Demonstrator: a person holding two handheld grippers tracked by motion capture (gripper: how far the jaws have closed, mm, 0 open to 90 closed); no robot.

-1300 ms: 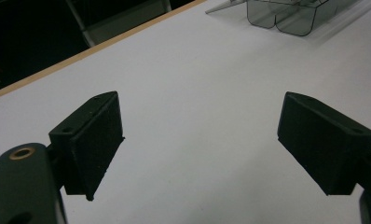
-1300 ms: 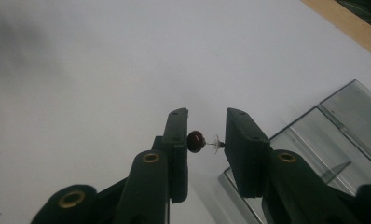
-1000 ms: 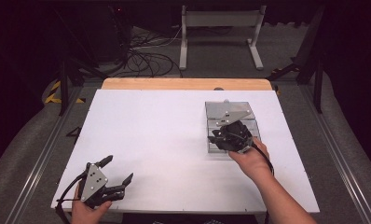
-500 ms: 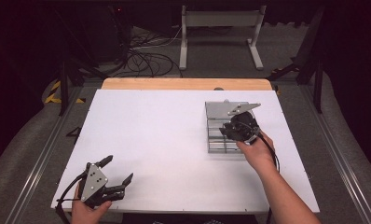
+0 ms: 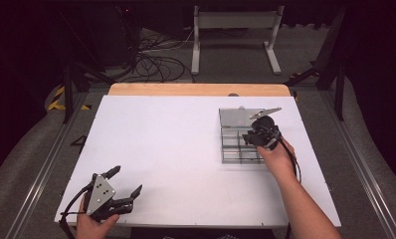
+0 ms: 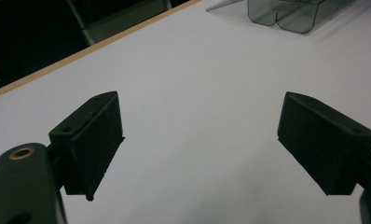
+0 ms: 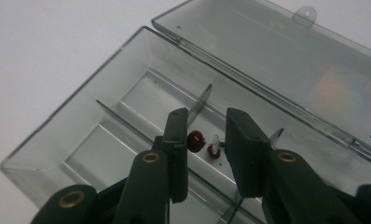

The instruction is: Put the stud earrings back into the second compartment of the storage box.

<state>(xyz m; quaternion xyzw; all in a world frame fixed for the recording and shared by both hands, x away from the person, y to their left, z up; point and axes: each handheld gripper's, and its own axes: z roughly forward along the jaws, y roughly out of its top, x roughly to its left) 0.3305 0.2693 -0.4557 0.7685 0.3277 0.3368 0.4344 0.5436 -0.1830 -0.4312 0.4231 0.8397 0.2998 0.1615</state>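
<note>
From above, the right gripper [image 5: 253, 135] is seen over a clear grey plastic compartment box [image 5: 233, 144] with its lid laid open, at the right of the white tabletop [image 5: 176, 149]; the left gripper [image 5: 121, 191] is parked near the front left, apparently idle. Along the left gripper's jaws, they are shown spread with nothing between them. Along the right gripper's jaws, a small dark red bead [image 7: 195, 140] is revealed pinched over a compartment, probably for dropping in.

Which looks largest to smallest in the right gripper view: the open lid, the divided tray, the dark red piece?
1. Divided tray, nearest the camera, so its lead over the lid is unsure.
2. Open lid, lying flat behind it.
3. Dark red piece, tiny between the fingers.
</note>
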